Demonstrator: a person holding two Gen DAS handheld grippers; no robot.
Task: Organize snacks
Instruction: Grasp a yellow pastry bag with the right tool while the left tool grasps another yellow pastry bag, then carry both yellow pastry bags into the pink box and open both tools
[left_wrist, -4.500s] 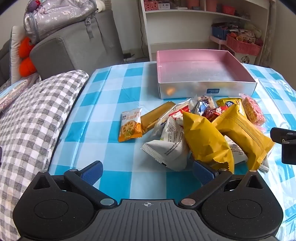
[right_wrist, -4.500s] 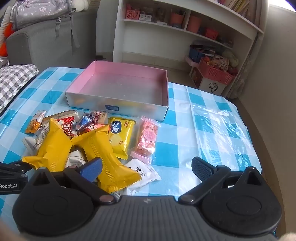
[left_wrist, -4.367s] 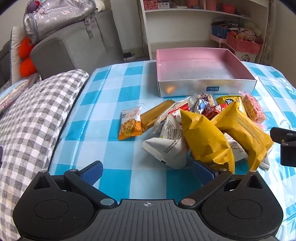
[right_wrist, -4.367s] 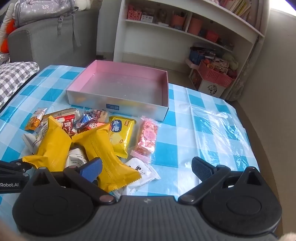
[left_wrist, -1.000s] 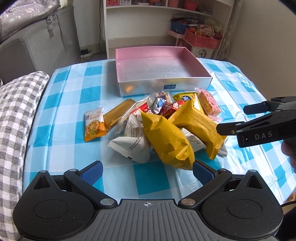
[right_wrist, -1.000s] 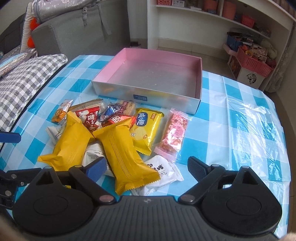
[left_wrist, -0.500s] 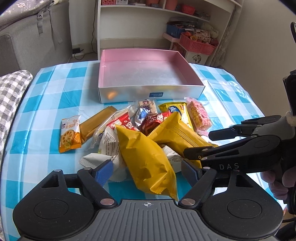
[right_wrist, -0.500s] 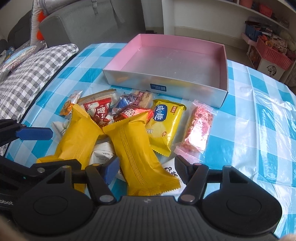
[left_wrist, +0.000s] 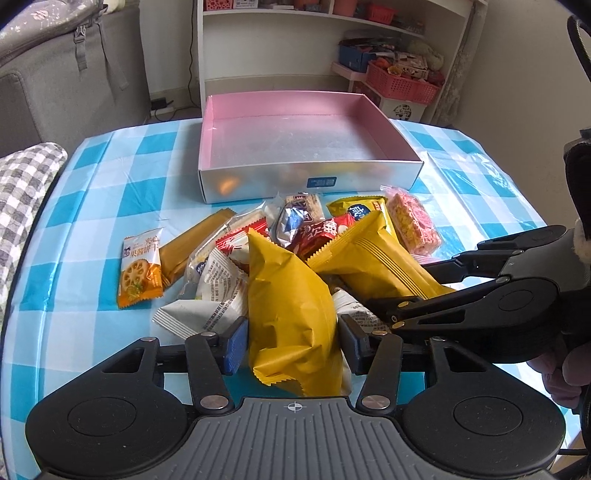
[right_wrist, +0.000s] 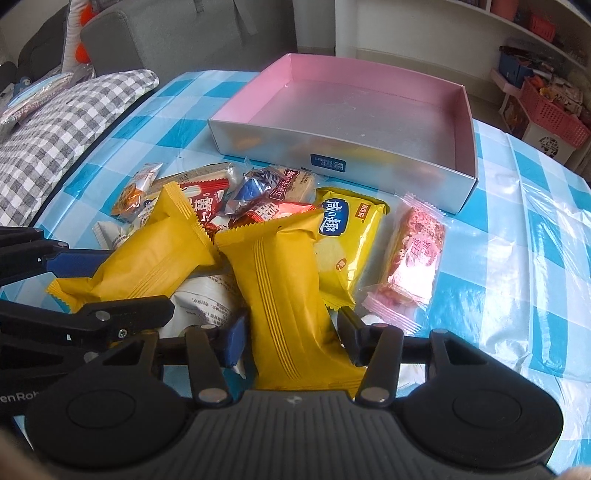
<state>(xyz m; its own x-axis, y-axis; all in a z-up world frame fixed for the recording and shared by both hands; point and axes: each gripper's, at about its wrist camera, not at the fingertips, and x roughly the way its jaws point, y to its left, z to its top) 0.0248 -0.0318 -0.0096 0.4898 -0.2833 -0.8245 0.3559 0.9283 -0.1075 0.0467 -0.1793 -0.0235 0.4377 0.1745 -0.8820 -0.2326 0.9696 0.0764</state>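
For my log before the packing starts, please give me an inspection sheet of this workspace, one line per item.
Surface: table with blue checked cloth.
Job's things: pink box, nothing inside it; snack pile in front, including two large yellow packs.
Clutter: nothing seen besides the snacks.
Grippers: left hand-held gripper straddles one yellow pack, right hand-held gripper the other; whether the pads press, cannot tell.
Cables: wall cable behind the table.
Surroundings: white shelf, grey sofa, checked cushion.

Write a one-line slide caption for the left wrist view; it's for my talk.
Left gripper straddles a yellow snack packet before the empty pink box.
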